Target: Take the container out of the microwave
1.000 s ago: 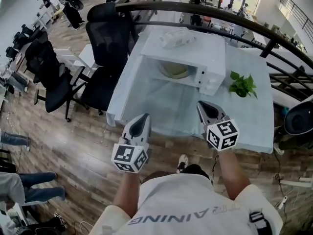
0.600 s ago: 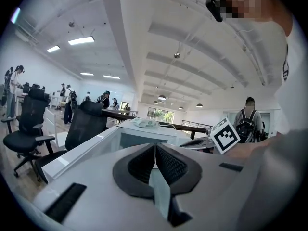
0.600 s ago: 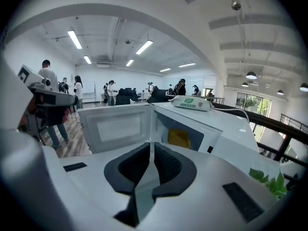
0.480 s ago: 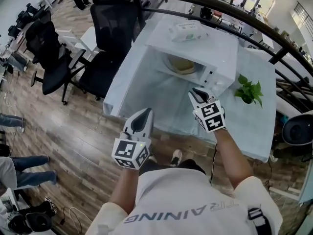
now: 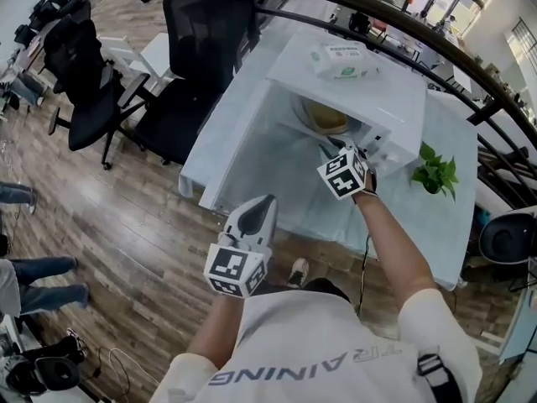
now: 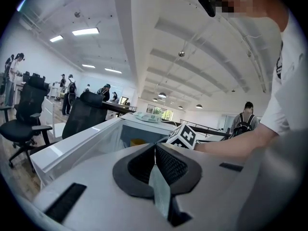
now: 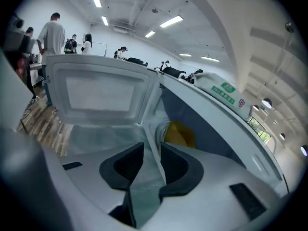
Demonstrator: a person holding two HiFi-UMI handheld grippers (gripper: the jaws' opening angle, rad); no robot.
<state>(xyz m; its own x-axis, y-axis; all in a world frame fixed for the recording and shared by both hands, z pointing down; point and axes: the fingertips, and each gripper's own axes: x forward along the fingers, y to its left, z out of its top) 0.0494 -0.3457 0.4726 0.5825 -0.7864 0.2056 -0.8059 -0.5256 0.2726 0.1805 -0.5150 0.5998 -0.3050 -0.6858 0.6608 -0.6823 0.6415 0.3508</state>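
A white microwave point(image 5: 352, 86) stands on the table with its door point(image 7: 96, 93) swung open. Inside sits a yellowish container point(image 5: 323, 117), also seen as a yellow shape point(image 7: 180, 134) deep in the cavity. My right gripper point(image 5: 333, 149) hovers just in front of the opening and points at the container. Its jaws are opening, with a gap and nothing between them point(image 7: 151, 162). My left gripper point(image 5: 262, 204) hangs lower, off the table's near edge, with its jaws shut and empty point(image 6: 155, 146).
A packet of wipes point(image 5: 337, 60) lies on top of the microwave. A small green plant point(image 5: 436, 170) stands to its right on the pale tablecloth point(image 5: 252, 158). Black office chairs point(image 5: 201, 49) stand to the left, and a dark railing point(image 5: 403, 19) curves behind.
My right gripper has moved forward to the microwave opening, rolled, and its jaws have parted. The left gripper has sunk a little toward the person.
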